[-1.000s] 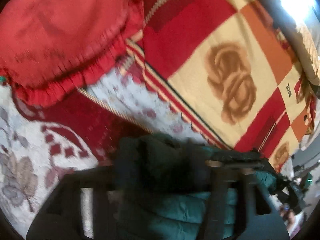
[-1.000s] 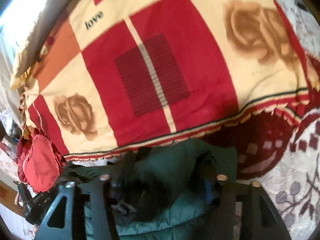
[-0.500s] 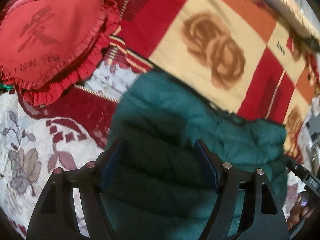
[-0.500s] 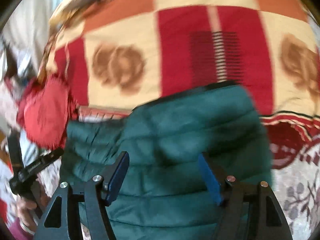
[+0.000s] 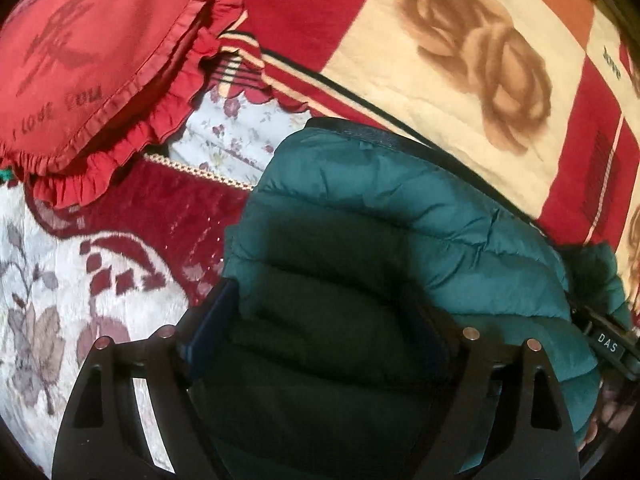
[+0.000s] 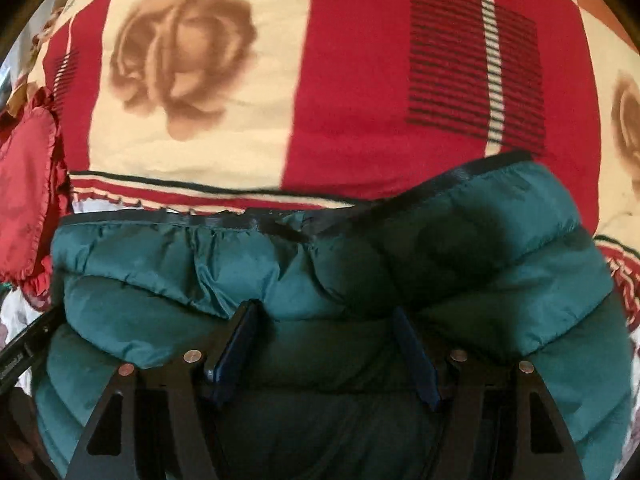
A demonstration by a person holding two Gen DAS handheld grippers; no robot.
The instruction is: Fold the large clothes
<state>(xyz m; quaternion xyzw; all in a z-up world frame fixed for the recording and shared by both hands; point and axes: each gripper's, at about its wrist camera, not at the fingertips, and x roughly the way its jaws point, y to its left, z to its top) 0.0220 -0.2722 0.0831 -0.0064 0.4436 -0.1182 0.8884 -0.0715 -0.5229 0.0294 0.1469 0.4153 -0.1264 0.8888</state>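
Observation:
A dark green quilted puffer jacket point(image 5: 384, 216) lies folded on the bed, its black-trimmed edge on the far side. It fills the lower part of the right wrist view point(image 6: 240, 264) too. My left gripper point(image 5: 320, 312) is open, its blue-padded fingers point(image 5: 212, 320) spread over the jacket's left end. My right gripper point(image 6: 324, 328) is open as well, its fingers point(image 6: 236, 340) resting on the jacket's folded top layer. The other gripper's body shows at the right edge of the left wrist view point(image 5: 608, 348).
A red heart-shaped ruffled cushion point(image 5: 88, 52) lies at the left. A red and cream blanket with brown roses point(image 6: 280, 72) lies just behind the jacket. A grey and maroon flowered cover point(image 5: 60, 300) lies under the jacket at the left.
Both grippers went from shut on bunched jacket fabric to open. The jacket now lies spread in a folded layer, and both grippers have drawn closer over it.

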